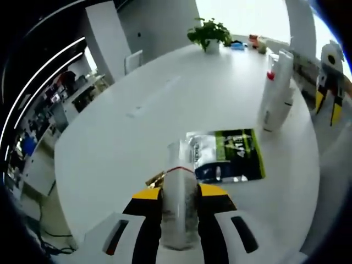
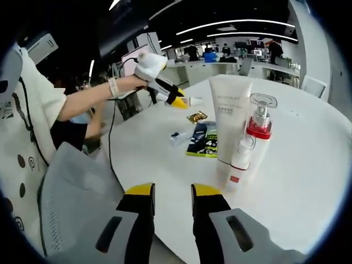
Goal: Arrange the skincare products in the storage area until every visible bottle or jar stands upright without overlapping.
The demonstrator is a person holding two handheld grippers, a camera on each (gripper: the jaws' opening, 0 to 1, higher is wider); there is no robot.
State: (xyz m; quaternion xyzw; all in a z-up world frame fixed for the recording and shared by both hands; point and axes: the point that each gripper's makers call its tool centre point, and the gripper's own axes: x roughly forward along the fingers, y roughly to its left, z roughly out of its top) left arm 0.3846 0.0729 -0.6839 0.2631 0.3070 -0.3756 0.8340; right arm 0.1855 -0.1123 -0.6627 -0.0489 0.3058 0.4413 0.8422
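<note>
A clear tube point(image 1: 179, 203) is clamped in the left gripper point(image 1: 179, 193), not yet stood beside the two upright bottles point(image 2: 242, 132); the right gripper point(image 2: 171, 192) is held apart, empty

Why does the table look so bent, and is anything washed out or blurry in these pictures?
In the left gripper view the fisheye lens curves the white table, the window behind the potted plant is blown out, and the clear bottle held in the left gripper looks soft. In the right gripper view the ceiling light strips bow and the white tube stays sharp.
</note>
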